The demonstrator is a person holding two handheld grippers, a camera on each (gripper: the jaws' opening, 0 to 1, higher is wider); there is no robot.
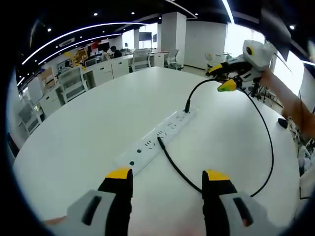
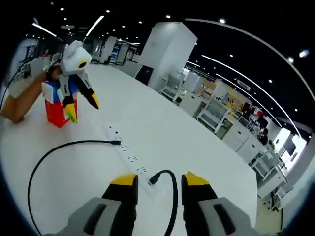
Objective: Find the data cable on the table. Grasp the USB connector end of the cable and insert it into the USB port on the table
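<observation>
i'm looking at the black data cable (image 1: 268,142) lying in a loose loop on the smooth white worktop (image 1: 88,128), both ends resting at the white power strip (image 1: 157,137). it's looking light and floppy, so i'm planning to pinch the rigid connector (image 2: 153,179). left gripper (image 1: 167,178) fingers are standing apart, empty; right gripper (image 2: 158,183) fingers apart too, the cable running between them.

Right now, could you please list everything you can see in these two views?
table: one, white, under everything
power strip: one, white, mid-table
cable: one, black, looping over the table, both ends at the power strip, passing between the right gripper jaws
box: one, red and blue, on the table by the left gripper
desks and chairs: several, white, background
left gripper: yellow-tipped, jaws open
right gripper: yellow-tipped, raised above the table
</observation>
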